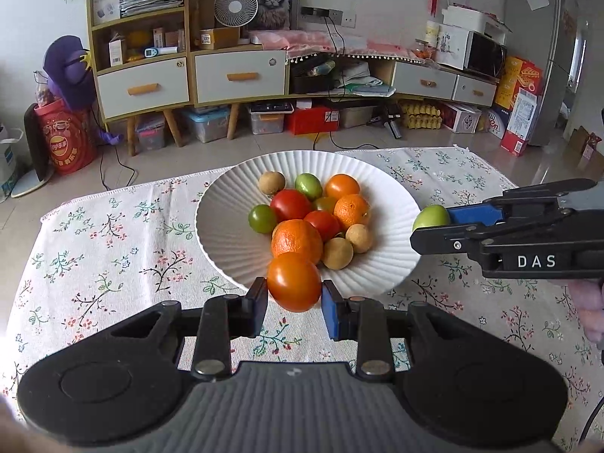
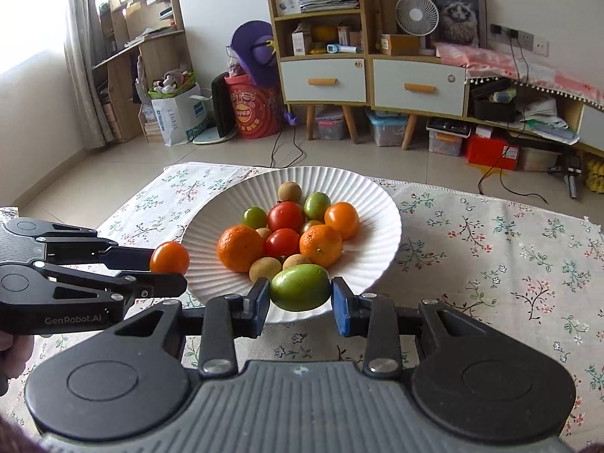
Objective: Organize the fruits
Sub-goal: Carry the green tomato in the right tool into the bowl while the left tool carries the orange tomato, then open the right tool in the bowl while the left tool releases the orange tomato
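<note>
Fruit is held in both grippers beside the white ribbed plate (image 1: 226,226). An orange tomato (image 1: 293,281) is pinched between the narrow jaws of the left gripper (image 1: 294,294), at the near rim of the plate. A green fruit (image 2: 300,287) is clamped the same way in the right gripper (image 2: 300,296), also close to the rim. Both pieces are carried clear of the flowered cloth (image 1: 113,245) that covers the surface.

The plate is already heaped: oranges (image 1: 296,239), red tomatoes (image 1: 290,204), small green fruits (image 1: 261,218) and tan round fruits (image 1: 271,182) are piled toward its middle and right side. Risk is judged to lie mainly in the release. A round fruit dropped onto that heap could roll, knock a neighbour loose, or run over the shallow rim and off across the cloth. Both held pieces are smooth and gripped only at their sides, so a slip could be caused by a quick tilt. The two grippers are also near each other, and a clash could follow if both are brought over the plate together.

Open room is seen on the left part of the plate, where bare ribbed surface is left. Wide stretches of cloth are free to either side. The far edge of the surface lies just behind the plate, with the floor beyond, so little margin is offered there.
</note>
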Motion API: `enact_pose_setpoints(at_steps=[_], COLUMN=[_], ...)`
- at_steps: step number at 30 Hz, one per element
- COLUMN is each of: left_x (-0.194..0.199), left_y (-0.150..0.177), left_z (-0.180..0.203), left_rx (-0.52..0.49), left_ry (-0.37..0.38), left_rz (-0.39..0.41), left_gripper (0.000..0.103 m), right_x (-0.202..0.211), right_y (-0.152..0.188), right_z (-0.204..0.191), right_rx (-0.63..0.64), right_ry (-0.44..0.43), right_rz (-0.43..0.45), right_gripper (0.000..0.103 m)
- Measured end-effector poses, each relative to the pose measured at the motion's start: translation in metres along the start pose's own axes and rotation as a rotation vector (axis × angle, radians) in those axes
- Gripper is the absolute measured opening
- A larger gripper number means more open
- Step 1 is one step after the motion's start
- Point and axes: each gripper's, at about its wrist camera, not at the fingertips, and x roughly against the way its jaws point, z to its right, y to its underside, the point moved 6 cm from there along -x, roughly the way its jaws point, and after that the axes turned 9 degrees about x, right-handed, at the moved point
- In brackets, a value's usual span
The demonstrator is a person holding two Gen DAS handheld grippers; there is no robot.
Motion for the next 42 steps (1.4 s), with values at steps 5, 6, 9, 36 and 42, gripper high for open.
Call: enact_pose_setpoints(at_steps=[5, 6, 9, 36, 42], left_x=[-0.015, -0.018, -0.027, -0.021, -0.006], left_y=[-0.015, -0.018, -0.023, -0.020, -0.016], left_z=[-0.008, -0.011, -0.018, -0.025, -0.021], left_rx=[-0.003, 0.001, 0.007, -0.008, 0.003], left_ry=[-0.042, -0.050, -0.064, -0.137, -0.148], left_rz=[0.011, 0.012, 0.004, 0.008, 0.022], left_gripper=[0.027, 0.027, 0.028, 0.068, 0.085], right_x=[-0.009, -0.010, -0.013, -0.006, 0.006], right_y=[0.000, 0.001, 0.001, 0.003, 0.003], right_z=[0.009, 0.010, 0.012, 0.020, 0.024], right_rx=[0.017, 0.021, 0.037, 0.080, 0.055], right_ry=[0.039, 0.043, 0.051, 0.101, 0.098], right_rz=[-0.007, -0.008, -0.010, -0.011, 0.002], right_gripper=[0.032, 0.032, 0.032, 0.053, 0.066])
